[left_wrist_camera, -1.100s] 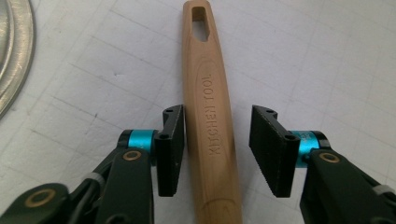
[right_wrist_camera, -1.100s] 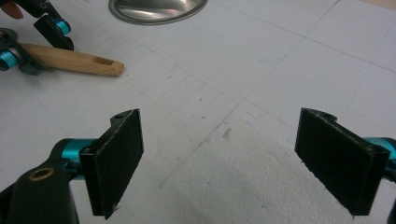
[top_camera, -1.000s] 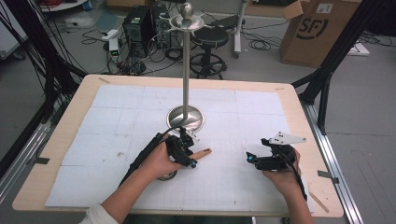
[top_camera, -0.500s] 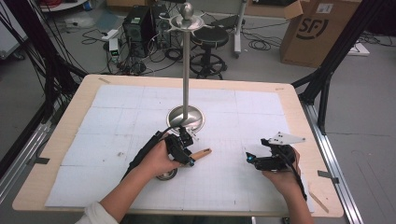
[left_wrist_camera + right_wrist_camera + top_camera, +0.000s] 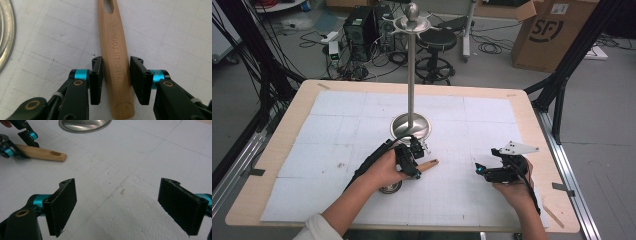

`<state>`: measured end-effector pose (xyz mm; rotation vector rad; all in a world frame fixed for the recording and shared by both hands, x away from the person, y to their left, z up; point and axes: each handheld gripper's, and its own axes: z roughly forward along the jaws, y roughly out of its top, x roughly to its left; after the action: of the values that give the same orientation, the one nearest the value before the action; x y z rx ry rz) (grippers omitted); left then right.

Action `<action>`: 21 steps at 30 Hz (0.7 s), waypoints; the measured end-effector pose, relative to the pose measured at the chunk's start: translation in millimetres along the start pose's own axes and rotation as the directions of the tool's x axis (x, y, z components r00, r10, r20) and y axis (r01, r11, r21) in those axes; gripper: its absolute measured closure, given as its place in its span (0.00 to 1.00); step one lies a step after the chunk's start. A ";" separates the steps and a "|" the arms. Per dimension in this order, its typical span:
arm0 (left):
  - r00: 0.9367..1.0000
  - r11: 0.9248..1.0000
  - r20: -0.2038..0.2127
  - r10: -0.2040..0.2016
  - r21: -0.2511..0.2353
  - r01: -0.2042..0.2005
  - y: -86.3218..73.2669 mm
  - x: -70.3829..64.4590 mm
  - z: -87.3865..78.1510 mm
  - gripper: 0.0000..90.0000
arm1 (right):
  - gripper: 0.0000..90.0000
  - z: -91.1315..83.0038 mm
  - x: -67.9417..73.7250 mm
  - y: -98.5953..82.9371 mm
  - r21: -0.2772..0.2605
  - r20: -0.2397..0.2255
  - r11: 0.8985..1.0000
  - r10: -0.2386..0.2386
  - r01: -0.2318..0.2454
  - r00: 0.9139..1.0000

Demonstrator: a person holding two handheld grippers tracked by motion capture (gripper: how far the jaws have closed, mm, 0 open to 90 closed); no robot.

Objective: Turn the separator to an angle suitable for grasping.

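- At centre frame, your left gripper (image 5: 416,161) had closed in, jaws narrow around the wooden handle (image 5: 117,62), not yet clamped.
- Lower right, your right gripper (image 5: 484,171) waited, jaws wide, empty.

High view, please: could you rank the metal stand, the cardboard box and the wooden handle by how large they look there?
1. Metal stand: tallest, running from its round base to the knob on top.
2. Cardboard box: broad, but farther off and cut by the frame, so its place against the stand is unsure.
3. Wooden handle: smallest, partly hidden by the left gripper.
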<state>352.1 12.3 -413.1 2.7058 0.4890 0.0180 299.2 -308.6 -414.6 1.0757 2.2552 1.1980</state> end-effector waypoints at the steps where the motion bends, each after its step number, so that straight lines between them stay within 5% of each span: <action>1: 1.000 1.000 -0.003 0.007 0.007 -0.007 0.6 0.0 -0.3 0.70 | 0.16 0.9 0.2 0.3 0.003 -0.003 1.000 -0.005 0.005 1.000; 21: 0.999 0.999 0.002 0.033 -0.008 -0.033 -1.8 1.7 -1.6 0.75 | 0.16 3.0 0.4 2.1 0.006 -0.010 1.000 -0.005 0.005 1.000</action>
<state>353.0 15.1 -412.4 2.7053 0.4423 0.0259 301.7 -305.9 -414.5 1.0683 2.2696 1.1980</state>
